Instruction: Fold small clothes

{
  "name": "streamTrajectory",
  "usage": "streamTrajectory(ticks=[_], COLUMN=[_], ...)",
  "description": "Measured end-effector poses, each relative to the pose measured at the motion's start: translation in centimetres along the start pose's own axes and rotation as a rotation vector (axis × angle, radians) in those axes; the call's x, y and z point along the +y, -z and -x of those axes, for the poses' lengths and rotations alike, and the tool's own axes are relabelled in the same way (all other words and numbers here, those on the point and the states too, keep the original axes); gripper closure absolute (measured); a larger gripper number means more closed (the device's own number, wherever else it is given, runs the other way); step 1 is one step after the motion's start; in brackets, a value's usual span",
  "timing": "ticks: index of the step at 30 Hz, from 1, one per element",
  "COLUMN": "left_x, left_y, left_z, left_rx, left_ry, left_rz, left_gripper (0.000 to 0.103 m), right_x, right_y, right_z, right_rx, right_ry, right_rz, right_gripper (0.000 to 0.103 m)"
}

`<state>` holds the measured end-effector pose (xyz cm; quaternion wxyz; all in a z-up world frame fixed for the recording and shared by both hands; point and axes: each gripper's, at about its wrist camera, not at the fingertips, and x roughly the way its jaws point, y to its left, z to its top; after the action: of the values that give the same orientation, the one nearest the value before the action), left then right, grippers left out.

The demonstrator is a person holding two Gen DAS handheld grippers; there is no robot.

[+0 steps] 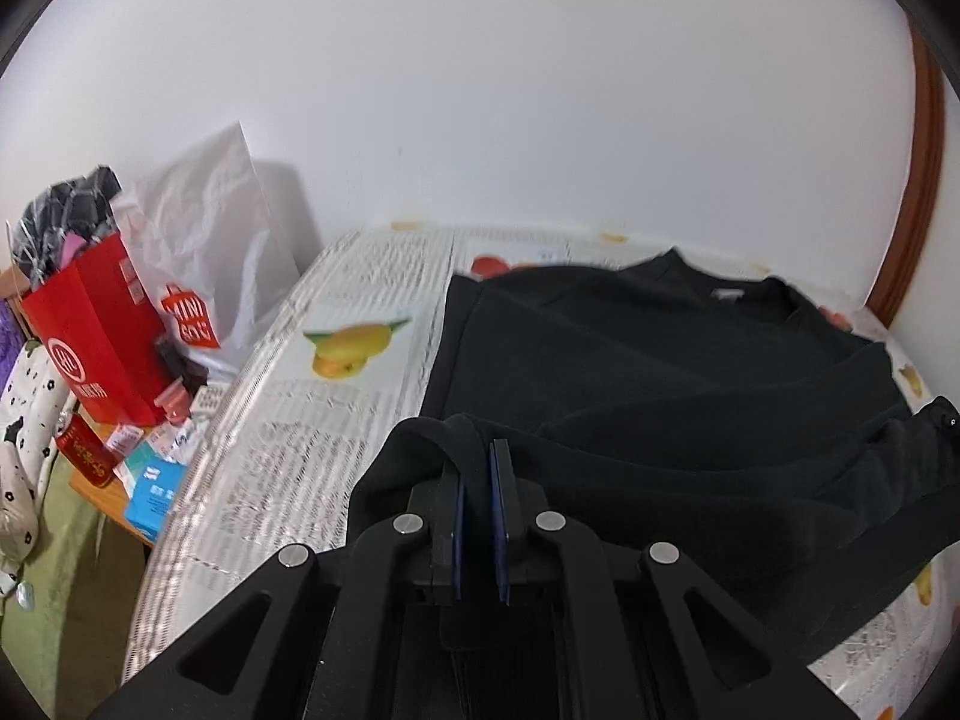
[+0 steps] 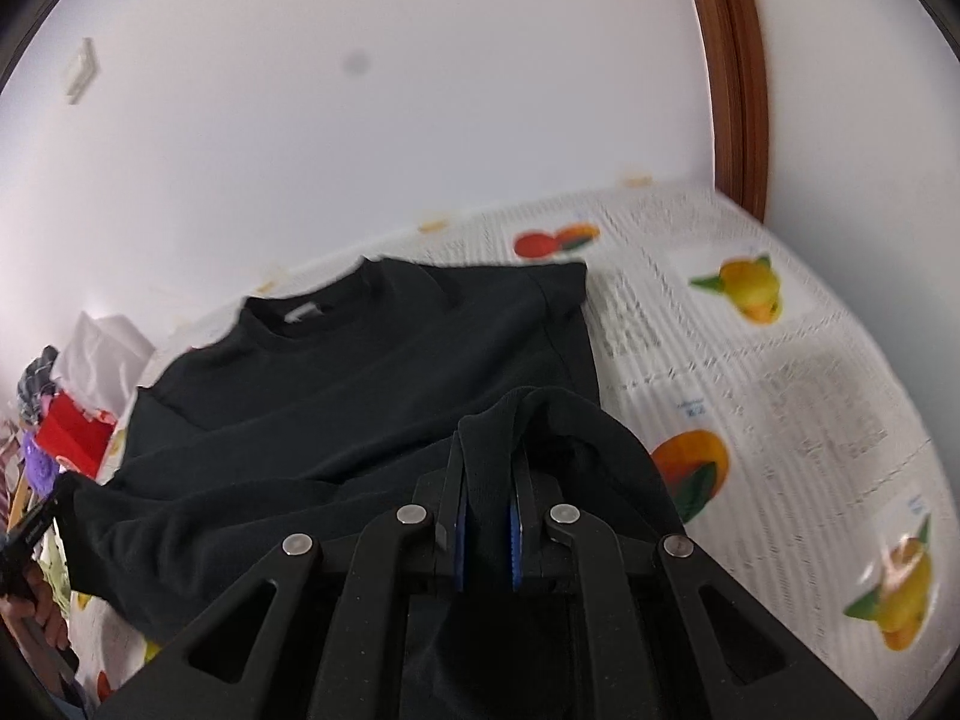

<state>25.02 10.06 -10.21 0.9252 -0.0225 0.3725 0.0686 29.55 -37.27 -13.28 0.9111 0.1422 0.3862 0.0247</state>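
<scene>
White bag [image 1: 198, 276] reads "UNIQLO"; red logo.

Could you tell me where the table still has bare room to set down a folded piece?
Bare tablecloth lies left of the black shirt, up to the table's left edge, and a wider strip lies right of it. The side table beyond, with the red bag and boxes, is crowded.

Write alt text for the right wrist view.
The right gripper is shut on a bunched edge of a black shirt, whose collar end lies flat, pointing toward the white wall. The shirt rests on a fruit-print tablecloth; a red bag sits at far left.
</scene>
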Motion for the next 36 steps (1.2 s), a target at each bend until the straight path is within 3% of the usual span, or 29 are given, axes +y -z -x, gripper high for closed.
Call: streamTrajectory(ticks=[7, 10, 12, 14, 16, 20, 25, 33, 36], left_x=[0.2, 0.1, 0.9, 2.1, 3.4, 5.7, 7.9, 8.2, 7.1], left_y=[0.7, 0.8, 1.0, 1.5, 2.3, 4.1, 5.9, 6.8, 6.6], left_z=[-1.4, -0.4, 0.9, 2.2, 3.5, 4.6, 3.6, 0.5, 0.3], left_rx=[0.047, 0.052, 0.050, 0.039, 0.019, 0.039, 0.105, 0.180, 0.176], left_ry=[0.019, 0.027, 0.073, 0.107, 0.110, 0.107, 0.142, 0.250, 0.243], left_rz=[-0.009, -0.035, -0.018, 0.009, 0.030, 0.060, 0.101, 0.155, 0.138], left_gripper=[0.090, 0.085, 0.080, 0.057, 0.047, 0.047, 0.047, 0.048, 0.076], right_x=[0.2, 0.7, 1.0, 1.1, 0.4, -2.7, -5.3, -4.3, -4.1], right_y=[0.6, 0.6, 1.1, 1.8, 2.6, 3.8, 5.9, 6.5, 6.7], right_z=[-2.8, -2.0, 0.0, 2.7, 5.4, 7.5, 5.5, 2.4, 2.6], right_rx=[0.060, 0.067, 0.059, 0.009, -0.037, -0.027, 0.052, 0.094, 0.106], right_ry=[0.061, 0.064, 0.027, -0.009, -0.005, 0.077, 0.030, 0.002, -0.020], right_rz=[0.024, 0.060, 0.106, 0.125, 0.121, 0.054, -0.043, -0.094, -0.089], right_gripper=[0.091, 0.083, 0.072, 0.065, 0.060, 0.058, 0.058, 0.058, 0.072])
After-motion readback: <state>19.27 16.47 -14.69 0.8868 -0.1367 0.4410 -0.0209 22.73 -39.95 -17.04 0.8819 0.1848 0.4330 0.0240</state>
